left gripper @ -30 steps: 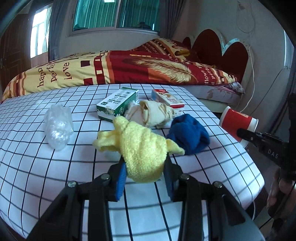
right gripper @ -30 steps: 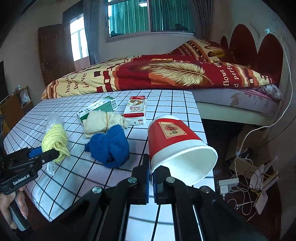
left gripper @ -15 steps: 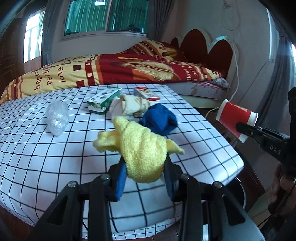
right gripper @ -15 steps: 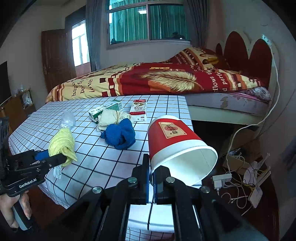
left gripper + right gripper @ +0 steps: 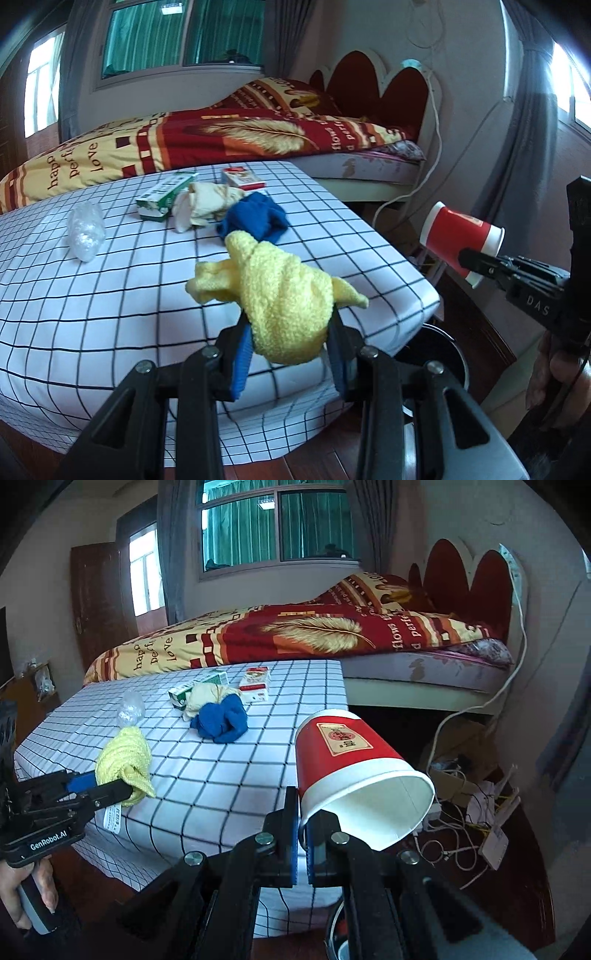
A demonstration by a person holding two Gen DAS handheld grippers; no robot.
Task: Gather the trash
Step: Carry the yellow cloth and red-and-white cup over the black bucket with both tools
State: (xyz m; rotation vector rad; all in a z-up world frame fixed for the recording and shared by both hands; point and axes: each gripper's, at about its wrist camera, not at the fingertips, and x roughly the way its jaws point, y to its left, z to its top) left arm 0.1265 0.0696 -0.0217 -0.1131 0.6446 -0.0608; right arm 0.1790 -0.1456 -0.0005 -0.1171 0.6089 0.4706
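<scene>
Left wrist view
My left gripper (image 5: pixel 290 354): its blue pads are clamped on the yellow cloth (image 5: pixel 284 299), which I hold up off the checked tablecloth (image 5: pixel 110 295) near the table's corner.
Writing I can read: "DAS" on the black body of my right gripper (image 5: pixel 471 260); "love" and part of "perfect" on the bedspread (image 5: pixel 177 147).
Red paper cup (image 5: pixel 460 240): pinched by its rim in my right gripper, on its side in the air, beyond the table's edge.
Still on the table: a green and white carton (image 5: pixel 162 201), a red and white carton (image 5: pixel 242 179), a cream cloth (image 5: pixel 207 205), a blue cloth (image 5: pixel 255 219), a crumpled clear plastic piece (image 5: pixel 85 232). The cartons' print is too small for me to read.
Hard to make out: a dark round bin (image 5: pixel 439 354) on the floor below the table corner, mostly hidden behind my gripper; I cannot tell what is in it.

Right wrist view
My right gripper (image 5: pixel 303 834): pads together on the cup's (image 5: pixel 354 771) rim wall.
Cup: mouth toward the camera, white inside, nothing in it; its label (image 5: pixel 341 738) has characters I cannot read.
Writing: "GenRobot.AI" on my left gripper (image 5: pixel 129 790); "flows" and "perfe" on the bedspread (image 5: pixel 295 635).
Yellow cloth (image 5: pixel 125 760): bunched in my left gripper above the table's near edge.
Cut off: my hand (image 5: pixel 22 897) at the frame's edge; the bin (image 5: pixel 338 938), a sliver beneath my gripper.
</scene>
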